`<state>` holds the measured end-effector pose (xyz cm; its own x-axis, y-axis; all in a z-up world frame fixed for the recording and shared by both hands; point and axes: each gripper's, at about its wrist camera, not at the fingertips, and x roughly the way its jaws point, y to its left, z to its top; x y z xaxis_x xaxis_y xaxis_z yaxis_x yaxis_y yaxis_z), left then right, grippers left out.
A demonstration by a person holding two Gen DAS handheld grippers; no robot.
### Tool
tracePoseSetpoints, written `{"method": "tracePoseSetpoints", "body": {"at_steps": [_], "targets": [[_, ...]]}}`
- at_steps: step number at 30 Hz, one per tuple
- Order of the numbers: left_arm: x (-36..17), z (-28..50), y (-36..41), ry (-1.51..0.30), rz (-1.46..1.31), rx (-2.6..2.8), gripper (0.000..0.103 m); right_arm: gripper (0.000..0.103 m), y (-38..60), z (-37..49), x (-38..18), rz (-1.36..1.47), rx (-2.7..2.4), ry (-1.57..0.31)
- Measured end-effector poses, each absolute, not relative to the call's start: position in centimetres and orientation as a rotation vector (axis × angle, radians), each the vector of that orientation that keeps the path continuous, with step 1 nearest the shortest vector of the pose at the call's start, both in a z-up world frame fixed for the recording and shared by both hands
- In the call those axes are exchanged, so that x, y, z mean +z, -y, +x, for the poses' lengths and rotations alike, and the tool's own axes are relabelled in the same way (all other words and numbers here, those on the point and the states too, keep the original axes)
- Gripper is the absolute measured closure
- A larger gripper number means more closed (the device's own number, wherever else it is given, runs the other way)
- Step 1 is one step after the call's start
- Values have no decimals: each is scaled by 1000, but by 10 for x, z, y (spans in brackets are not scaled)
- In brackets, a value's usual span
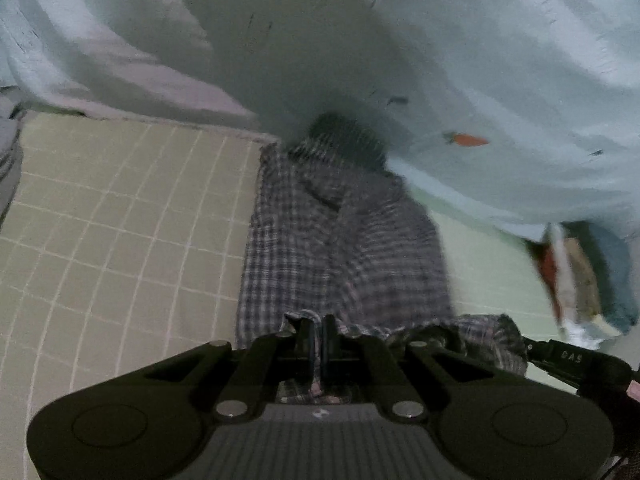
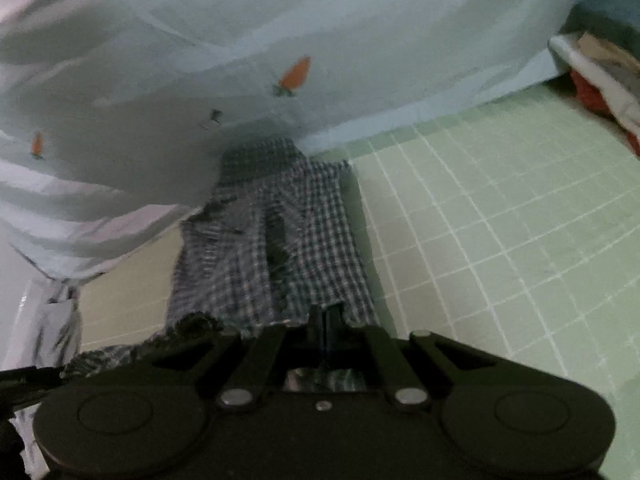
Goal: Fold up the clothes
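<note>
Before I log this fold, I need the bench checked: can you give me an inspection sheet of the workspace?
Surface: grid mat, green in the right wrist view, beige part in the left.
Job's things: plaid garment, stretched out ahead of both grippers.
Clutter: pale blue sheet with carrot prints, draped over the plaid's far end; stack of folded cloth at the mat's far edge.
Grippers: left gripper shut on the plaid's near edge; right gripper shut on it too.
Cables: nothing seen.
Surroundings: too blurred to tell.
</note>
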<state>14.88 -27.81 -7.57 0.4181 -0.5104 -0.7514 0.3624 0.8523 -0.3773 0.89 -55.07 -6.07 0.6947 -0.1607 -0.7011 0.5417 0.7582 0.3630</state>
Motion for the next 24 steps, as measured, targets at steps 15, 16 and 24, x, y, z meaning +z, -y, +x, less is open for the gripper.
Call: {"method": "tracePoseSetpoints", "body": {"at_steps": [15, 16, 24], "targets": [[-63, 122, 255, -910, -170, -414, 35, 69, 541, 3, -56, 519, -464, -686], [-60, 117, 251, -900, -172, -415, 33, 66, 539, -6, -51, 512, -471, -673], [-77, 76, 251, -984, -77, -384, 29, 51, 516, -50, -62, 497, -472, -742]]}}
